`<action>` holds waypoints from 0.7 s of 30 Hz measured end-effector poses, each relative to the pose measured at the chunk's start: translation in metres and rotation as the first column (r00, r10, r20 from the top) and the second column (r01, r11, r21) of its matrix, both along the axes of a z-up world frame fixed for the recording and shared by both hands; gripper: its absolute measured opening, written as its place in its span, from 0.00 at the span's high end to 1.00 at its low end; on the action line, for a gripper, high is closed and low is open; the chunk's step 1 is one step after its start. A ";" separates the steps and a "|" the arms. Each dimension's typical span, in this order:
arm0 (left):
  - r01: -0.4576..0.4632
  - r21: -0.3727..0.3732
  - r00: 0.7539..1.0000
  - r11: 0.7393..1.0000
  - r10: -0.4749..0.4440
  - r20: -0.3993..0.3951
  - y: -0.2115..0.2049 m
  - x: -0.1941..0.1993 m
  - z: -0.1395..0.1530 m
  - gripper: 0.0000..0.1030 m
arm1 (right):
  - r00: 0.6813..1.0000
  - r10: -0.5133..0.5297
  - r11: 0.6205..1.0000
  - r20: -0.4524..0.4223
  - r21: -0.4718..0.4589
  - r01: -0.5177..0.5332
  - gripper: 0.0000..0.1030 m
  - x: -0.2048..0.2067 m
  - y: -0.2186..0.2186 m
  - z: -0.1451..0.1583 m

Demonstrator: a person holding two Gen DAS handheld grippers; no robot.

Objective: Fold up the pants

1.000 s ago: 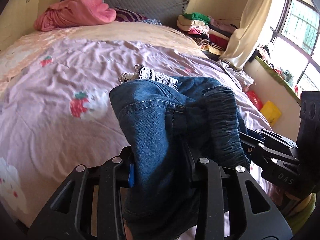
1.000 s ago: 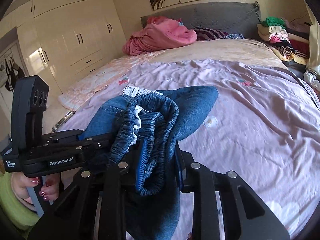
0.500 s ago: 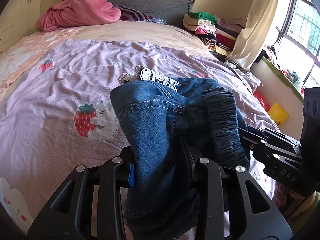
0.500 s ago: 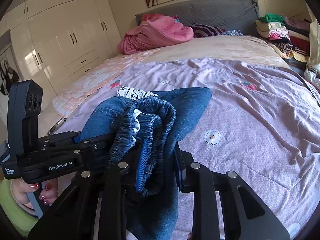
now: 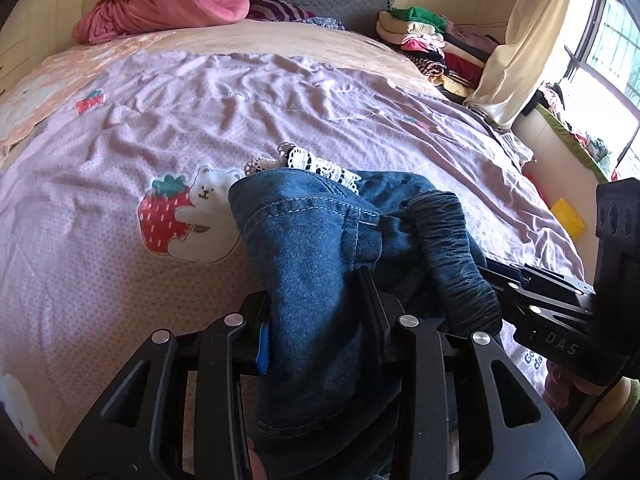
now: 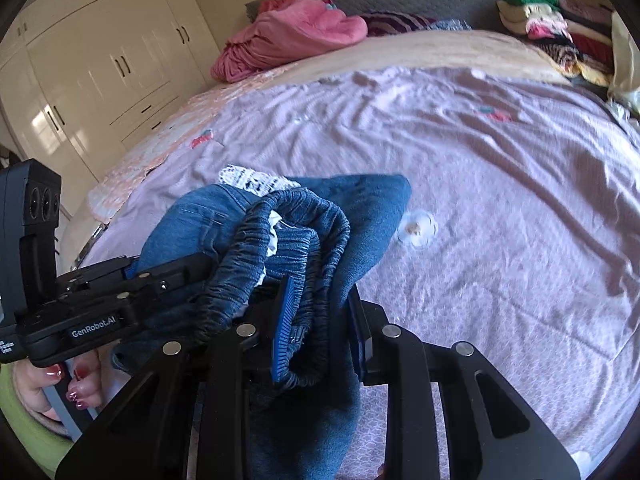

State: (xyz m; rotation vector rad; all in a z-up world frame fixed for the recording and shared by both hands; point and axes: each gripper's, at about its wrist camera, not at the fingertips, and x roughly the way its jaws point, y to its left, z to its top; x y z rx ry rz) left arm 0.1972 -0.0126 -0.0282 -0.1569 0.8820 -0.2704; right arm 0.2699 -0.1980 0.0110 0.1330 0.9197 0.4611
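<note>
Blue denim pants (image 5: 316, 256) with an elastic waistband and white lace trim (image 5: 308, 162) hang bunched between both grippers above the bed. My left gripper (image 5: 316, 320) is shut on the denim near the waist. My right gripper (image 6: 320, 312) is shut on the gathered elastic waistband (image 6: 288, 248). The two grippers are close side by side: the right one shows at the right of the left wrist view (image 5: 560, 312), the left one at the left of the right wrist view (image 6: 100, 304). The pant legs hang below, out of sight.
A bed with a wrinkled lilac sheet (image 5: 200, 120) with strawberry-bear print lies below. A pink blanket (image 5: 160, 4) sits at the headboard. Stacked folded clothes (image 5: 432, 44) stand far right, by a curtain and window. White wardrobes (image 6: 100, 60) line the left wall.
Both grippers have moved forward and lower over the bed with the pants still held. The grips have not changed.
</note>
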 end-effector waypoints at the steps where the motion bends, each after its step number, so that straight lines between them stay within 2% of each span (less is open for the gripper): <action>1: -0.002 0.002 1.000 1.000 0.002 -0.001 0.001 0.000 -0.001 0.71 | 1.000 -0.005 1.000 -0.007 0.003 0.005 0.73 0.000 -0.001 -0.002; 7: -0.013 0.003 1.000 1.000 0.013 -0.012 0.004 -0.001 -0.006 0.66 | 0.997 -0.057 0.998 -0.045 0.007 0.057 0.50 0.001 -0.010 -0.012; 10: -0.017 0.008 1.000 1.000 0.017 -0.013 0.005 -0.003 -0.007 0.58 | 0.994 -0.089 0.996 -0.068 -0.002 0.089 0.42 0.000 -0.015 -0.015; 13: -0.023 0.017 1.000 1.000 0.023 -0.016 0.007 -0.005 -0.007 0.48 | 0.989 -0.118 0.993 -0.085 -0.015 0.117 0.37 -0.003 -0.021 -0.017; 21: -0.042 0.025 0.999 0.999 0.042 -0.020 0.011 -0.014 -0.006 0.30 | 0.989 -0.127 0.992 -0.075 -0.011 0.126 0.36 -0.016 -0.025 -0.012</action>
